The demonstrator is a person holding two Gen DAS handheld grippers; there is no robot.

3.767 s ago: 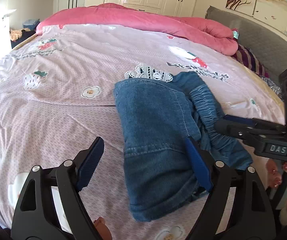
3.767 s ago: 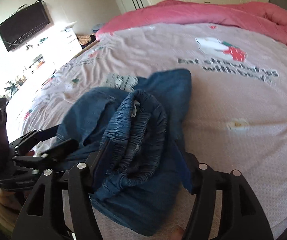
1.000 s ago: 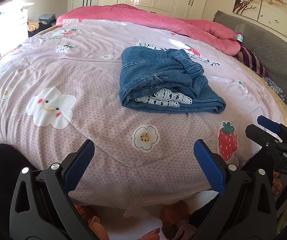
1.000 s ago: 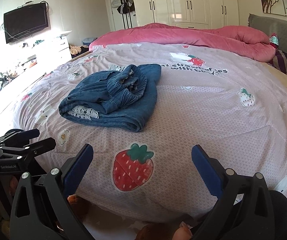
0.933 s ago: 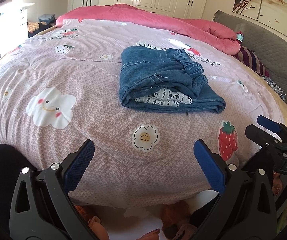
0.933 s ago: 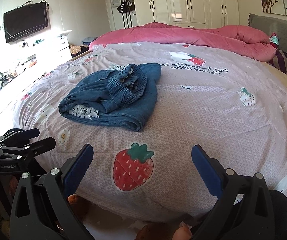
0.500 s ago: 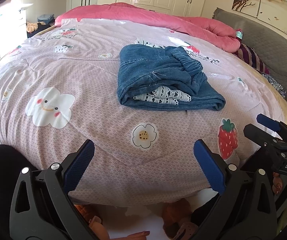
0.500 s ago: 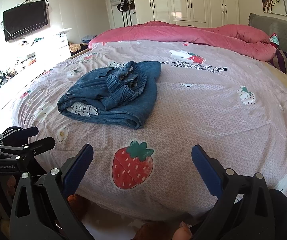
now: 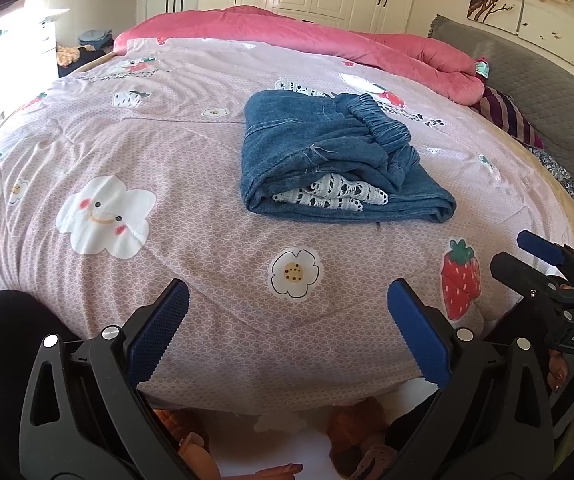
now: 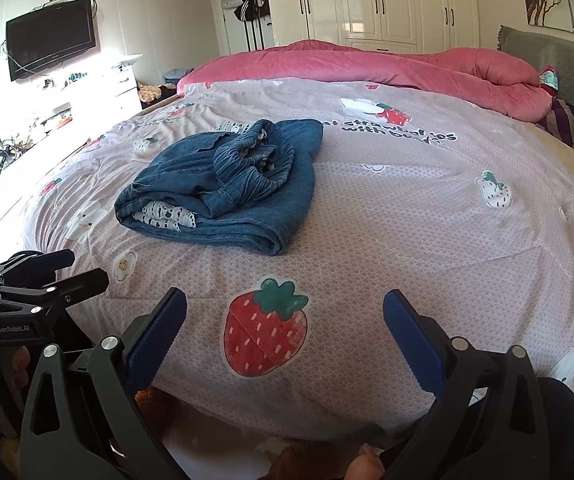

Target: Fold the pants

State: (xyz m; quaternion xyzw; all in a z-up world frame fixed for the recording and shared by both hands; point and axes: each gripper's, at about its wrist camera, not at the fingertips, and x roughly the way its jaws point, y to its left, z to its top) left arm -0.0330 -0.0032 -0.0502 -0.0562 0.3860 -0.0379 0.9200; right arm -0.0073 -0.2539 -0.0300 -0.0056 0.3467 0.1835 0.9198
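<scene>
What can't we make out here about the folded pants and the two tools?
- Pants: inner layers and underside, both views; outer denim and bed hide them.
- White lace piece: extent, tucked inside fold.
- Left tool, right tool: handles, cut off at bottom edge.

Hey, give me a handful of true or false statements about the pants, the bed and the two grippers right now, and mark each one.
1. The pants lie folded on the bedspread. True.
2. The left gripper is shut on the pants. False: it is open and clear of them, near the bed's edge.
3. White lace trim shows between the denim layers. True.
4. The right gripper holds the waistband. False: it is open and empty, with a printed strawberry between its fingers.
5. The pink duvet covers the pants. False: it is bunched at the far side of the bed, apart from them.
</scene>
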